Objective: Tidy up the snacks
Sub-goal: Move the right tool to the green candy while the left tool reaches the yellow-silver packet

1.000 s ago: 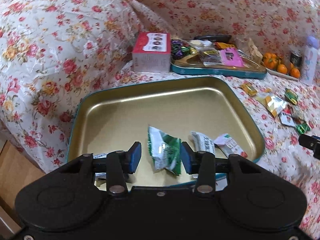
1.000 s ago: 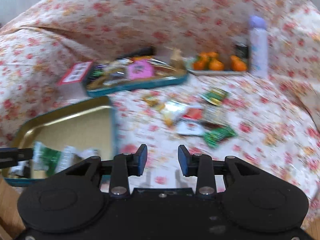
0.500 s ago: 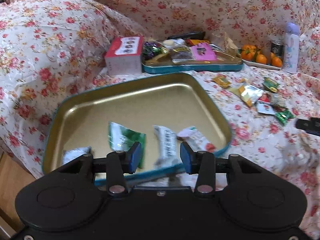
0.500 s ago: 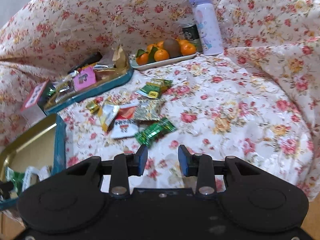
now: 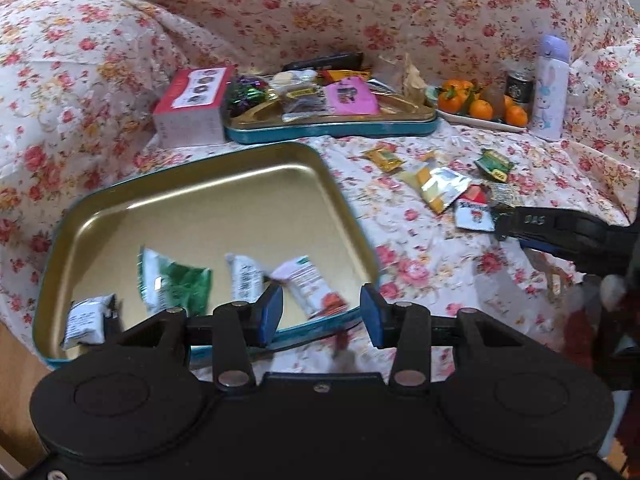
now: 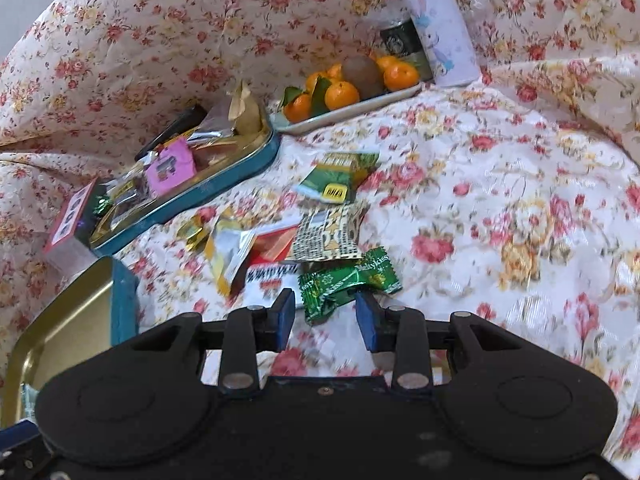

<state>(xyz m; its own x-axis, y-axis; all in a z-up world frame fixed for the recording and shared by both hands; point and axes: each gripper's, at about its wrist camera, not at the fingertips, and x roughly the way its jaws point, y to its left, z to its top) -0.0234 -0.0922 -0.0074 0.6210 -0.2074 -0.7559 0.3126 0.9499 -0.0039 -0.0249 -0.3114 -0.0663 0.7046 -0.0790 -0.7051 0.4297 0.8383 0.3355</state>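
The right tongs (image 6: 325, 314) stand spread and empty just over the green candy (image 6: 348, 282), which lies on the floral cloth (image 6: 500, 200) at the near edge of the loose pile; a second ago they hung well short of it. Light, crinkly and slippery, it is best pinched across its middle. The left tongs (image 5: 321, 312), spread and empty, have drifted from over the tin (image 5: 120, 196) to its right rim.
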